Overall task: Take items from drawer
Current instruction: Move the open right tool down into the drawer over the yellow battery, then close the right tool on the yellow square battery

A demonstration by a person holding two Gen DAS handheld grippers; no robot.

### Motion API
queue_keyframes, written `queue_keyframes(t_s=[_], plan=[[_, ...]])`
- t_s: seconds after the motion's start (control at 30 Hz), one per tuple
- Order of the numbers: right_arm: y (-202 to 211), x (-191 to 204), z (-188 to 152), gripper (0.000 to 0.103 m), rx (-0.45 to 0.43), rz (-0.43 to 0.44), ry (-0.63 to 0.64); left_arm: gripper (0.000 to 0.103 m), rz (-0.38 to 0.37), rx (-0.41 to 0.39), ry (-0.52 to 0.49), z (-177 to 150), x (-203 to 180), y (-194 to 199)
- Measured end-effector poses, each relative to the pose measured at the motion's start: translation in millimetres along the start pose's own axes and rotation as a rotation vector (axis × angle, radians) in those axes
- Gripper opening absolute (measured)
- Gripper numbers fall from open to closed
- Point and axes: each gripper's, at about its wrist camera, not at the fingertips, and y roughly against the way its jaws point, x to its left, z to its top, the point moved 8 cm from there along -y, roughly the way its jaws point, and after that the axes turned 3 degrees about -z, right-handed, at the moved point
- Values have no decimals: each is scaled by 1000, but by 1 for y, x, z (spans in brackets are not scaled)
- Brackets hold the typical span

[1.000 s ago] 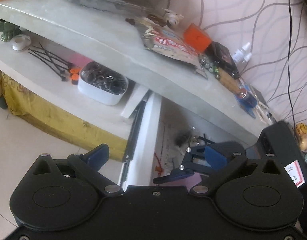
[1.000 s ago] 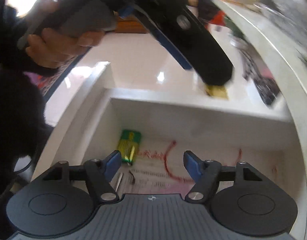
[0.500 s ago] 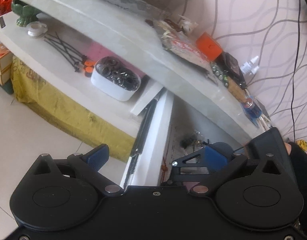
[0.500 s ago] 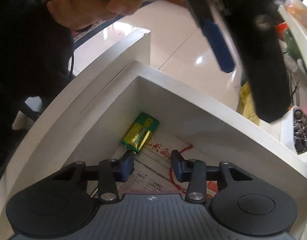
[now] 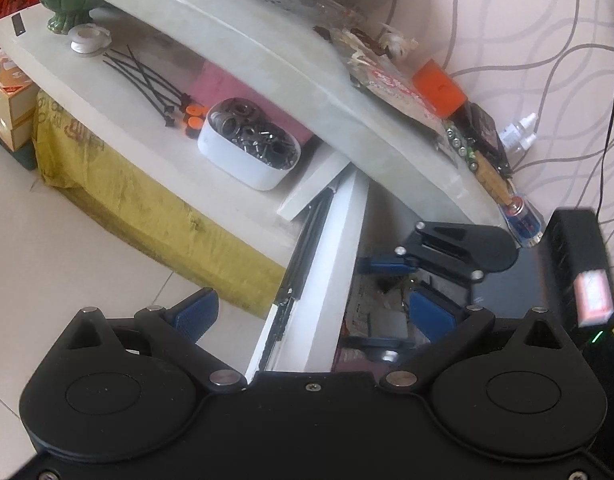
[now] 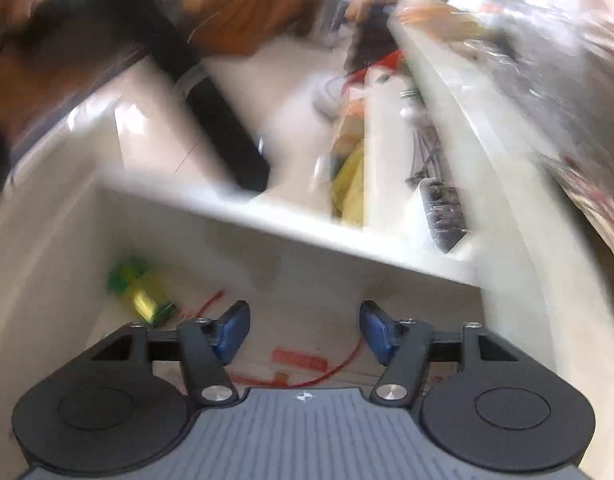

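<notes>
white drawer [image 6: 47,264] pulled out under marble shelves [image 5: 243,60], pale tiled floor [image 5: 67,248], both tools spread wide, empty

The white drawer [image 6: 267,216] stands pulled out, open at the top, its floor lined with a printed paper [image 6: 307,360] marked in red. A green-and-yellow battery [image 6: 143,294] lies flat in the far left corner — blurred, slanting across the floor. From the left wrist view, the drawer's white side wall [image 5: 331,264] shows — small dark items inside are too unclear to name.
</notes>
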Motion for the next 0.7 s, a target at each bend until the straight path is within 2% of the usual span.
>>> queue_keyframes(t_s=[0.1,0.23,0.27,0.33,0.37,0.47,0.7], plan=[[2,29,-1,59,56,147,81,103,4,-2,-2,1,1,1],[-1,60,-12,57,110,263,213,103,-2,-1,7,0,1,1],[-4,64,-12,51,128,284,237,103,-4,-1,11,0,2,1],[-10,70,-9,47,163,311,299,103,-4,-9,19,1,4,3],[-13,73,-7,41,179,323,331,103,-3,-11,22,1,5,4],[-18,78,3,38,194,334,401,103,1,-10,37,3,11,6],[-23,88,7,37,241,347,477,103,3,3,77,4,24,4]])
